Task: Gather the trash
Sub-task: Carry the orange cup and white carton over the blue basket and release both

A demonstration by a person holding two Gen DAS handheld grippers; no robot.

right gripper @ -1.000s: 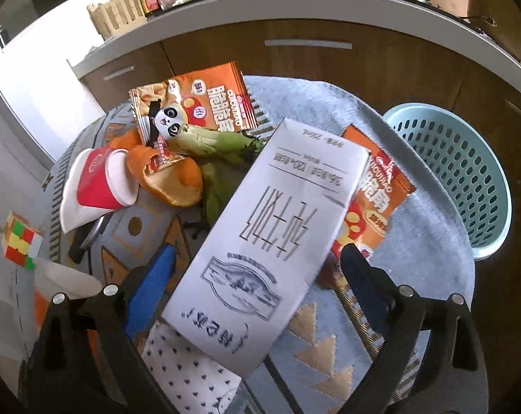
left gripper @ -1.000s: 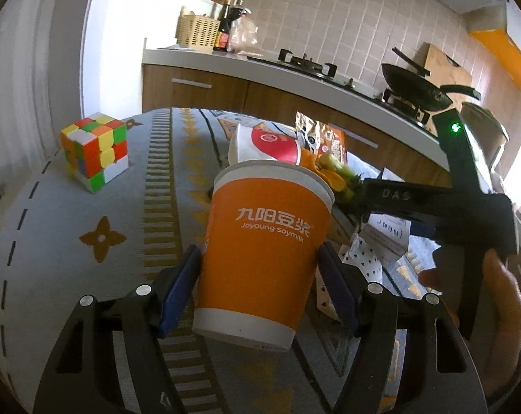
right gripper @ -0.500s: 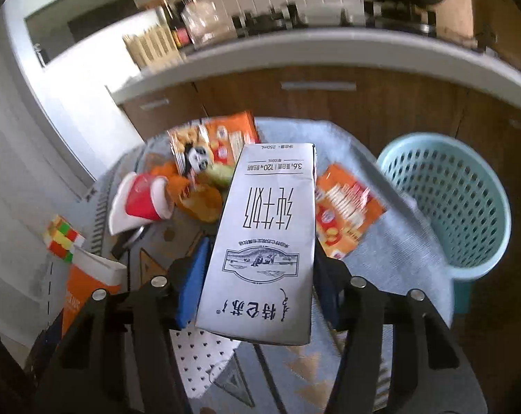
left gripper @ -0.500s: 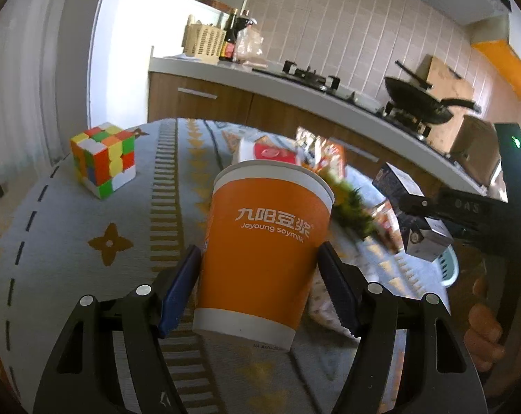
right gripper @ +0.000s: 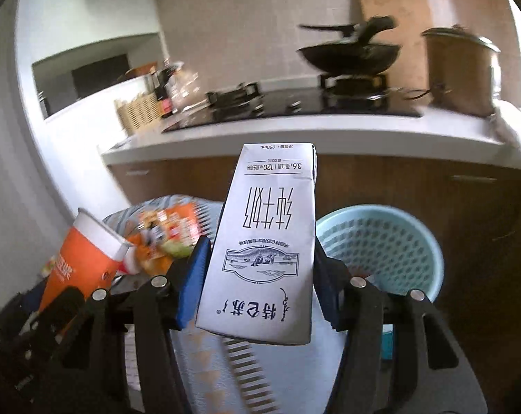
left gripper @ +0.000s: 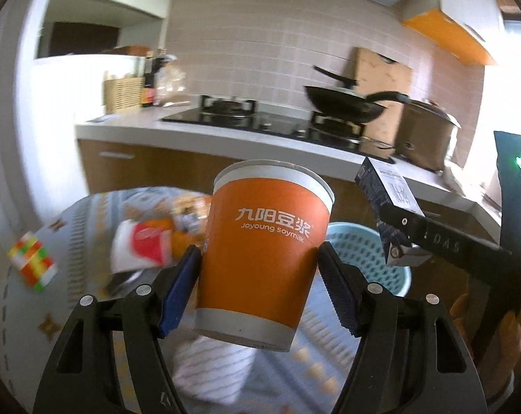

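My left gripper [left gripper: 258, 276] is shut on an orange soymilk paper cup [left gripper: 265, 255] and holds it upright in the air above the table. My right gripper [right gripper: 260, 272] is shut on a white milk carton [right gripper: 267, 241], printed side up, also lifted. The carton [left gripper: 386, 207] and right gripper show at the right of the left wrist view. The cup [right gripper: 84, 258] shows at the left of the right wrist view. A light blue perforated basket [right gripper: 381, 245] stands beyond the table edge, ahead and right; it also shows behind the cup [left gripper: 367, 258].
On the patterned tablecloth [left gripper: 88, 227] lie a red and white cup [left gripper: 139, 248], snack wrappers [right gripper: 170, 224] and orange peel. A Rubik's cube [left gripper: 32, 262] sits at the left. Behind are the kitchen counter [right gripper: 295, 134], stove and a black wok [left gripper: 343, 103].
Both grippers have risen and tilted up from the table with their loads. The right gripper closed on the carton and lifted it. The basket now lies straight ahead.
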